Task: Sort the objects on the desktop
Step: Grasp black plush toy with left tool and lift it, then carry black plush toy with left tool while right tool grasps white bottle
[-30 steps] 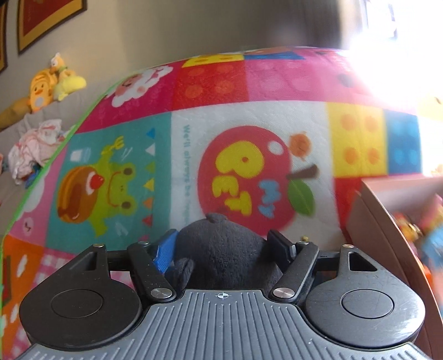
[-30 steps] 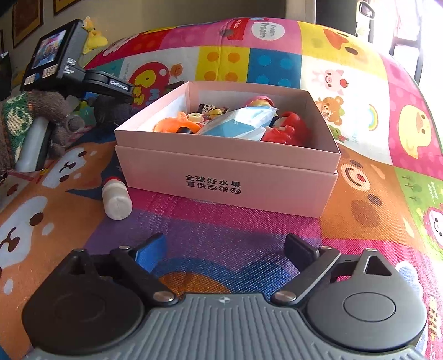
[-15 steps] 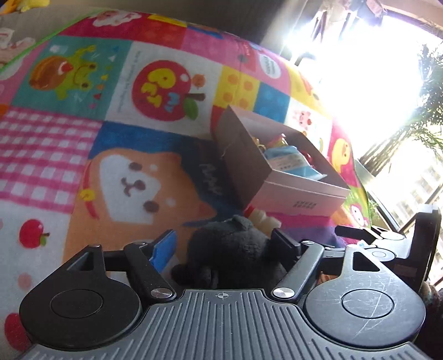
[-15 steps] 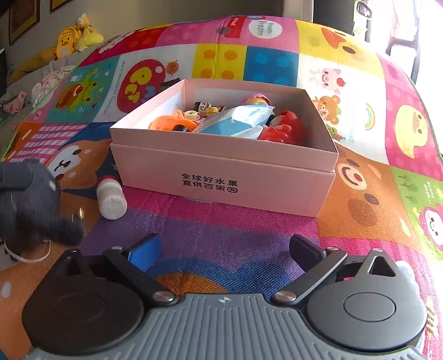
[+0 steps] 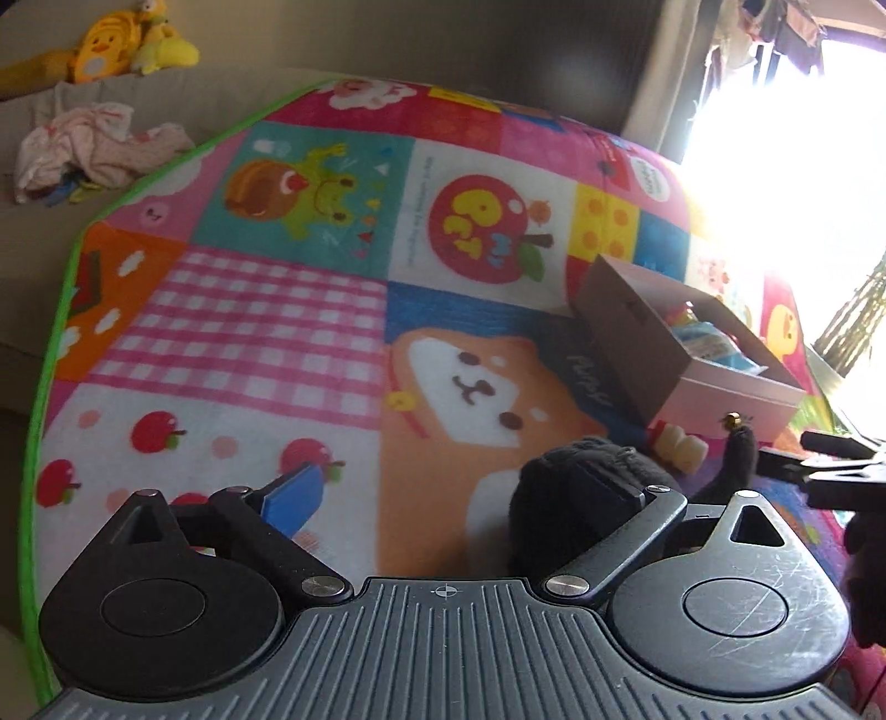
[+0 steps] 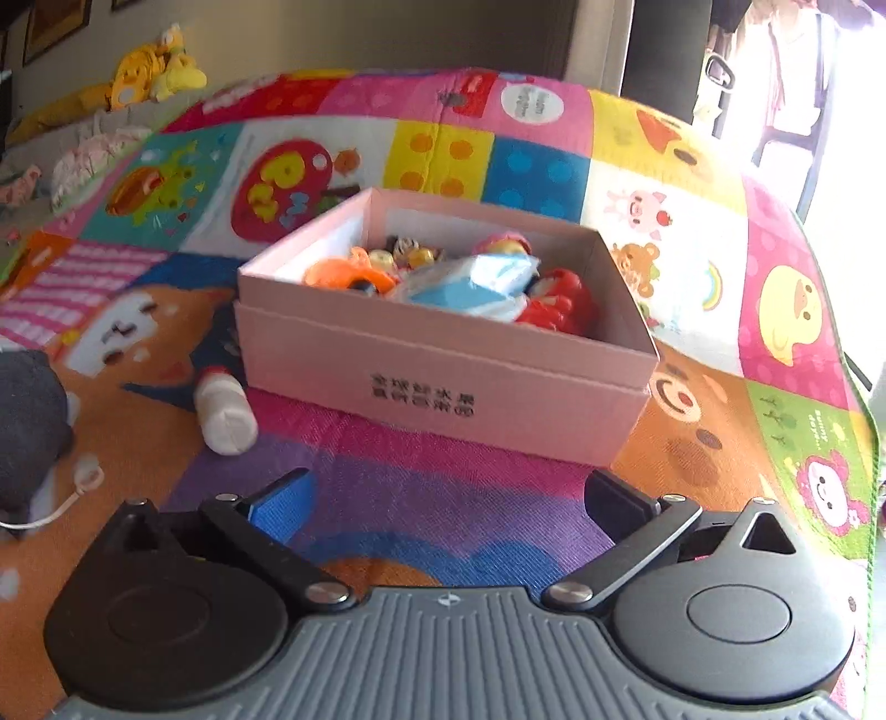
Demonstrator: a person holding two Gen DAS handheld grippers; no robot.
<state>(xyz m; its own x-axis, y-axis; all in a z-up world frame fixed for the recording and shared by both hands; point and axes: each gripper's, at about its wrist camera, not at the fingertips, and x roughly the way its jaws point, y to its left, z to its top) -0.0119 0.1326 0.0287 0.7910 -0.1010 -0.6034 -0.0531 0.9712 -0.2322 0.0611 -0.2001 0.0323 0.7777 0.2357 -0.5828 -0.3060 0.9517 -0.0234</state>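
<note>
A dark grey plush toy (image 5: 548, 482) lies on the play mat against the right finger of my left gripper (image 5: 448, 490). The jaws are opening, and the blue left pad stands well apart from the toy. In the right wrist view the same plush toy (image 6: 27, 421) sits at the left edge with a white cord loop (image 6: 83, 476). My right gripper (image 6: 451, 504) hovers before the pink box (image 6: 443, 365), its jaws opening with nothing between them. The box holds an orange toy (image 6: 343, 274), a blue and white packet (image 6: 470, 282) and a red toy (image 6: 559, 302). A small white bottle (image 6: 224, 412) lies beside the box.
The colourful play mat (image 5: 249, 332) ends at a green border (image 5: 50, 360) on the left. Beyond it are a pink cloth heap (image 5: 94, 147) and yellow plush toys (image 5: 127, 44). The box (image 5: 626, 332) and bottle (image 5: 678, 440) lie right of my left gripper. Bright window glare fills the right.
My left gripper has swung round toward the box and spread its jaws, letting go of the dark plush toy, which now rests on the mat. My right gripper widened a little.
</note>
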